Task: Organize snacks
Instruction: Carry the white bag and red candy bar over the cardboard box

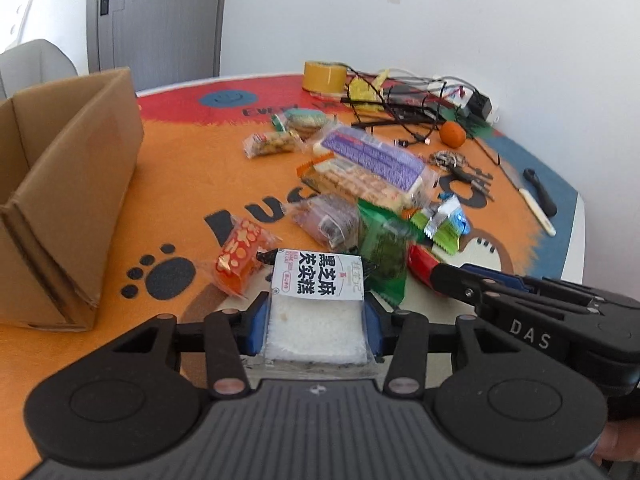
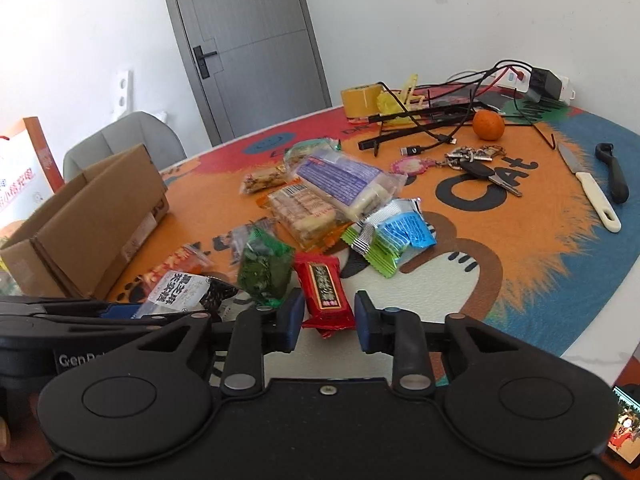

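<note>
My left gripper (image 1: 316, 326) is shut on a white sesame-cake packet (image 1: 318, 320) with black lettering, held just above the mat; it also shows in the right wrist view (image 2: 182, 292). My right gripper (image 2: 327, 322) is open with its pads either side of a red snack bar (image 2: 326, 294) lying on the mat. A pile of snacks lies beyond: a green packet (image 2: 264, 266), a purple-labelled pack (image 2: 344, 182), a wafer pack (image 2: 304, 210), and blue and green sachets (image 2: 394, 236). An open cardboard box (image 1: 60, 200) stands at the left.
At the back of the round cat-print mat (image 2: 540, 240) lie tangled cables (image 2: 440, 120), a power strip (image 2: 536, 80), a tape roll (image 2: 360, 102), an orange (image 2: 487, 125), keys (image 2: 476, 164), a knife (image 2: 588, 188) and a black tool (image 2: 612, 172). A chair (image 2: 120, 140) stands behind the box.
</note>
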The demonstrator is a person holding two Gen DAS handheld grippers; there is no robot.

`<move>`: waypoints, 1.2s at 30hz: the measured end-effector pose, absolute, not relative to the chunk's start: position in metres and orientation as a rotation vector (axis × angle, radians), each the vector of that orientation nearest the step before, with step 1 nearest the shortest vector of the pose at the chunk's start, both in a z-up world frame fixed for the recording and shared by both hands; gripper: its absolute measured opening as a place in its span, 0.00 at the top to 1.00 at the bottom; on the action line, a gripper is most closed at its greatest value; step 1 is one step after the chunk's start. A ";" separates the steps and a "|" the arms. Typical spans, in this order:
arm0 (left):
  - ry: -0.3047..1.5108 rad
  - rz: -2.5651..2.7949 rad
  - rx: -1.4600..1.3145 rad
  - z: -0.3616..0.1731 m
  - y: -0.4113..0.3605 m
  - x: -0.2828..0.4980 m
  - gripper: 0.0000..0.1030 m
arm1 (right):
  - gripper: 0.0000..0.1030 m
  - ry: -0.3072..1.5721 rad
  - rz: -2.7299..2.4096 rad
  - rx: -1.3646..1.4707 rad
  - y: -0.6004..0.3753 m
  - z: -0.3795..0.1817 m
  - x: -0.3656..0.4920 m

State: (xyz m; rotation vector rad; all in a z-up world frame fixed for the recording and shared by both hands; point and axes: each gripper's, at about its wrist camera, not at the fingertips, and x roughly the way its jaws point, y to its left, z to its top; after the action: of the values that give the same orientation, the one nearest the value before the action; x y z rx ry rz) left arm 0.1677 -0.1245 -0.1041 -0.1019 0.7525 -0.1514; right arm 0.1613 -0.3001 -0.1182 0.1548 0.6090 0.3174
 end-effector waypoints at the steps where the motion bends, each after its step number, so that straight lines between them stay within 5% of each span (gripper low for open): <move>1: 0.746 -0.151 -0.110 -0.101 -0.123 0.166 0.55 | 0.75 0.602 0.320 0.163 -0.301 -0.116 0.160; 3: 0.730 -0.148 -0.125 -0.094 -0.119 0.164 0.55 | 0.80 0.588 0.316 0.176 -0.304 -0.111 0.158; 5: 0.709 -0.139 -0.130 -0.086 -0.117 0.161 0.55 | 0.99 0.580 0.324 0.196 -0.308 -0.106 0.157; 13: 0.668 -0.114 -0.150 -0.070 -0.107 0.154 0.55 | 0.95 0.602 0.327 0.191 -0.308 -0.104 0.156; 18: 0.650 -0.094 -0.167 -0.066 -0.096 0.152 0.55 | 0.57 0.601 0.328 0.155 -0.296 -0.108 0.157; 22: 0.646 -0.083 -0.183 -0.065 -0.088 0.152 0.55 | 0.59 0.655 0.326 0.131 -0.285 -0.122 0.164; 23: 0.644 -0.082 -0.186 -0.064 -0.086 0.151 0.55 | 0.63 0.639 0.318 0.115 -0.284 -0.123 0.163; 24: 0.643 -0.082 -0.190 -0.064 -0.085 0.150 0.55 | 0.80 0.647 0.319 0.095 -0.281 -0.123 0.163; 36: 0.545 -0.063 -0.223 -0.034 -0.060 0.139 0.55 | 0.79 0.556 0.366 0.133 -0.270 -0.080 0.157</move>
State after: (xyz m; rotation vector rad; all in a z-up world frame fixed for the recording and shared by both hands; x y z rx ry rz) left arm 0.1391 -0.0599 -0.0340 -0.2230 0.5451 -0.0629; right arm 0.1572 -0.2704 -0.0800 0.1328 0.5561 0.3662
